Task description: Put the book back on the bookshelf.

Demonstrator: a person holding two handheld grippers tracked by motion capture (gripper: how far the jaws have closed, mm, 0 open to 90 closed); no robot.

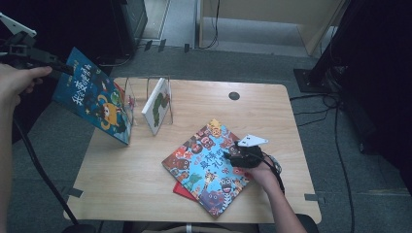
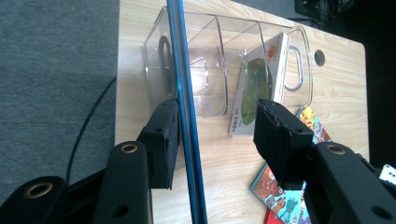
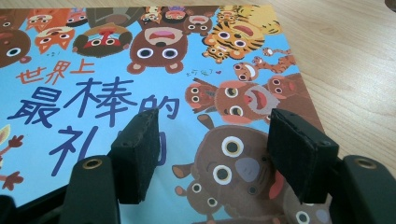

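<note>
Our left gripper (image 2: 215, 140) is spread, blue book (image 2: 187, 116) edge between its pads, touching the left one. Right gripper (image 3: 219, 154) spread over the animal book (image 3: 140, 70).

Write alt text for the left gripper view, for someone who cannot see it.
A thin blue book stands edge-on between the left gripper's two open black jaws, beside the left one. Beyond, on a wooden table, a clear divided rack holds one white picture book.
</note>
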